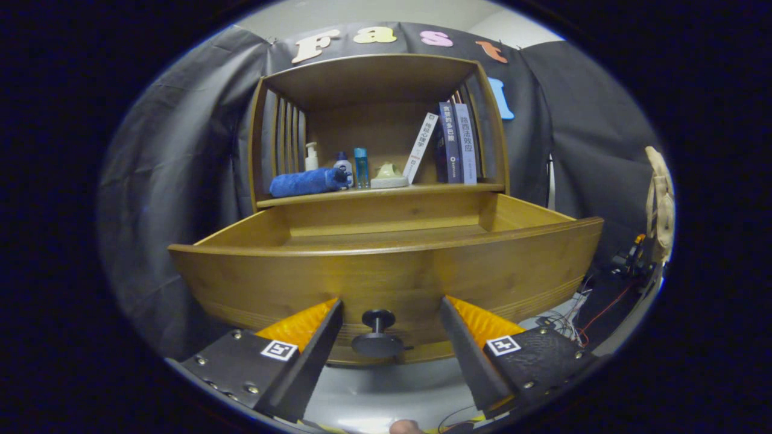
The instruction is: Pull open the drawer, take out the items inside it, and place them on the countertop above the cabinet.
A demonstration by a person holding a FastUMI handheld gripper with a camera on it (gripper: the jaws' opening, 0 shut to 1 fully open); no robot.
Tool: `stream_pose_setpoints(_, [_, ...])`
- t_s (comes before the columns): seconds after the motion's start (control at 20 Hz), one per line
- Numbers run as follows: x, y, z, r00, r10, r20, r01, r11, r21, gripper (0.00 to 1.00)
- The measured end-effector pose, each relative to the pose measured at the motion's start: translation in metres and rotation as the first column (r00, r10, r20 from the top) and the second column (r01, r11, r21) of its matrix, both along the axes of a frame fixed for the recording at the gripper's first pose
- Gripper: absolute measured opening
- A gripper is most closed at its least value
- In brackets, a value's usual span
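Note:
The wooden drawer of the cabinet stands pulled out toward me, its front panel just ahead of my fingers. A dark round knob on that panel sits between the fingers, which do not touch it. My gripper is open. The drawer's inside is hidden behind its front panel, so I cannot tell what lies in it. Above the drawer runs the countertop. On it lie a rolled blue cloth, a white pump bottle, a small dark-capped bottle, a blue tube and a pale green dish.
Several books lean at the right of the countertop, under the wooden hutch top. Cables and small devices lie on the floor to the right. A beige cloth bag hangs on the right wall.

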State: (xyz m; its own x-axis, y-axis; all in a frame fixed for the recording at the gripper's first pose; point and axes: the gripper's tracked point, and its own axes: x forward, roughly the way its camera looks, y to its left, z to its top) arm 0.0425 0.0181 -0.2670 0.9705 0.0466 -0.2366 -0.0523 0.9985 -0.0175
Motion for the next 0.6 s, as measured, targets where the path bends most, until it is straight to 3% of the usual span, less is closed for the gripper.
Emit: stream_pose_setpoints(0.6, [0.082,0.014,0.016,1.0,0.0,0.02,0.0,1.0,-0.024,0.98])
